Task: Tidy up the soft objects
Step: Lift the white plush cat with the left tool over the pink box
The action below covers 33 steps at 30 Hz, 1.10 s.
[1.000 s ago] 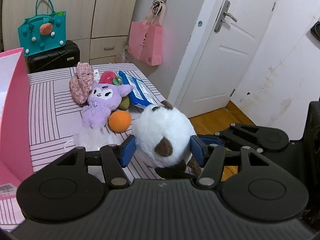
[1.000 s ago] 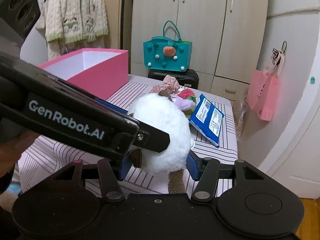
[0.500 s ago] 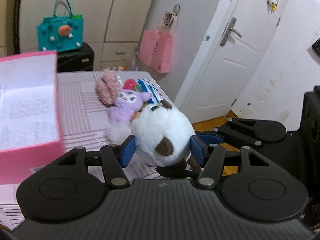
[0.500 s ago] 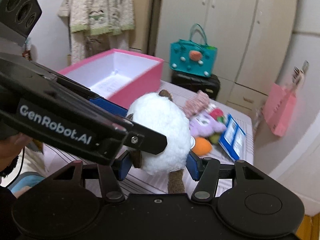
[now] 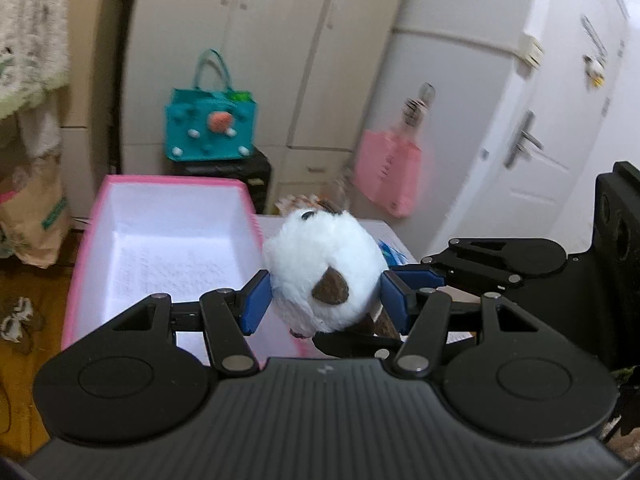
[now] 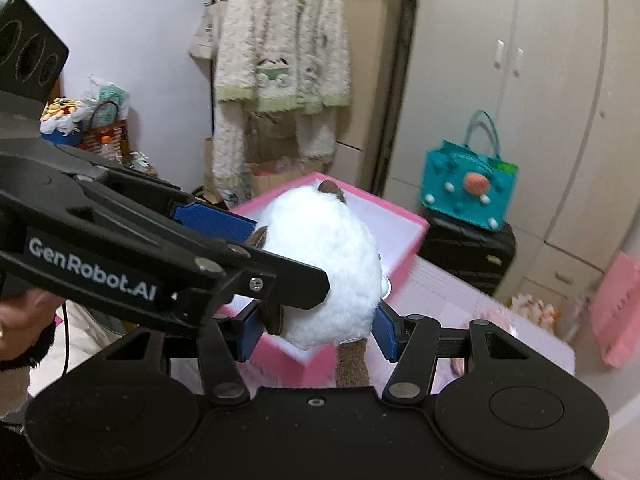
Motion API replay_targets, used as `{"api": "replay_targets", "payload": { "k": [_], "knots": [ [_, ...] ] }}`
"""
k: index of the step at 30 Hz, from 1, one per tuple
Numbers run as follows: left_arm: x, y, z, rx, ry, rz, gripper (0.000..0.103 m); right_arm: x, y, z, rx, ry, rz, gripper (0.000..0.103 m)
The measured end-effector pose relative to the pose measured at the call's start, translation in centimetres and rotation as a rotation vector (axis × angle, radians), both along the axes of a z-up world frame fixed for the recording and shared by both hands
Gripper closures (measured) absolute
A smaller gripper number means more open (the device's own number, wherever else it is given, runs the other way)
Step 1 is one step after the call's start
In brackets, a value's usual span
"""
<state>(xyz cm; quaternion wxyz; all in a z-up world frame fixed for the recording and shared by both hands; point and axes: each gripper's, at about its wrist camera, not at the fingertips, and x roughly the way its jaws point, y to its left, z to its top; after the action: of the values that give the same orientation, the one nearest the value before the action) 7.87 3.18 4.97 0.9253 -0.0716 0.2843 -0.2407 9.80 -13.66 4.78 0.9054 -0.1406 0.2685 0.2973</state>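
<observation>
White plush point(image 5: 324, 272), gripped by the jaws of both the left gripper point(image 5: 322, 300) and right gripper point(image 6: 316, 330), over the pink box point(image 5: 120, 208), its interior bare; unsorted toys point(image 6: 532, 308) remain at the counter's far edge.

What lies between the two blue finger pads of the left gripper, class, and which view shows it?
The white plush toy fills the gap in the left gripper, pressed by both blue pads. The left wrist view shows this, with the pink box behind.

My left gripper point(image 5: 324, 300) and right gripper point(image 6: 316, 330) are matte black with blue ribbed pads point(image 6: 214, 222), silver screws and white "GenRobot.AI" lettering.
</observation>
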Motion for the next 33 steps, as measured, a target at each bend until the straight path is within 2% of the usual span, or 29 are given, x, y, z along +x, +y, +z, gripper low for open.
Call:
{"api": "replay_targets", "payload": {
  "k": [5, 9, 13, 19, 23, 29, 33],
  "knots": [
    [3.2, 2.6, 0.0, 0.033, -0.029, 0.097, 0.044, 4.8, 4.7, -0.2, 0.007, 0.021, 0.027, 0.041],
    [7.2, 5.0, -1.3, 0.036, 0.009, 0.194, 0.044, 9.2, 7.5, -2.0, 0.038, 0.092, 0.05, 0.041],
    [10.7, 7.0, -2.8, 0.057, 0.098, 0.244, 0.044, 13.4, 8.2, -4.2, 0.145, 0.28, 0.098, 0.041],
    [15.4, 7.7, -5.1, 0.123, 0.249, 0.22, 0.044, 16.6, 8.8, -7.0, 0.176, 0.412, 0.098, 0.041],
    [16.5, 8.0, -6.3, 0.159, 0.321, 0.167, 0.045, 17.0, 8.7, -8.1, 0.159, 0.449, 0.148, 0.042],
    [16.8, 7.8, -6.0, 0.204, 0.312, 0.119, 0.046, 17.6, 9.0, -8.3, 0.091, 0.399, 0.216, 0.043],
    [18.2, 8.3, -6.4, 0.214, 0.337, 0.117, 0.046, 19.0, 9.5, -8.6, 0.072, 0.428, 0.221, 0.042]
  ]
}}
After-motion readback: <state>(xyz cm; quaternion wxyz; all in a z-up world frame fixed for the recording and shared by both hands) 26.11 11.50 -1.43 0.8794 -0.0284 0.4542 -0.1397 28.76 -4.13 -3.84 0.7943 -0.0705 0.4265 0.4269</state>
